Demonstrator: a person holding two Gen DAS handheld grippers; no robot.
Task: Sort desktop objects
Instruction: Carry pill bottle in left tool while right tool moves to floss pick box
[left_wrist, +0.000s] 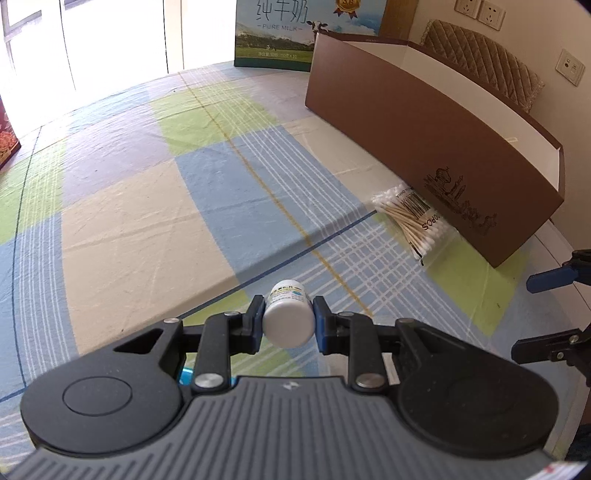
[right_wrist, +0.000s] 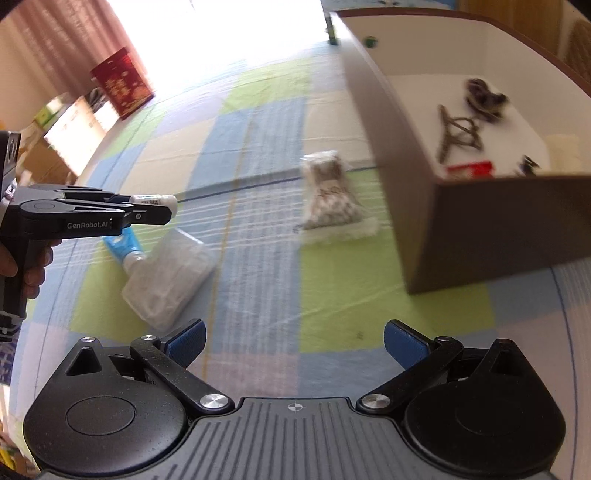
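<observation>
Your left gripper (left_wrist: 288, 322) pinched the small white bottle (left_wrist: 287, 319) between its pads, lifted clear of the plaid tablecloth (left_wrist: 147, 206). Ahead and to its right lay the cotton swab pack (left_wrist: 410, 221), touching the brown box (left_wrist: 424, 147). Your right gripper (right_wrist: 294, 345) hung spread wide, holding nothing, the box ahead-right.

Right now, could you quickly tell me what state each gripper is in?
Left gripper: shut on the small white bottle, lifted off the table.
Right gripper: open, holding nothing.
</observation>
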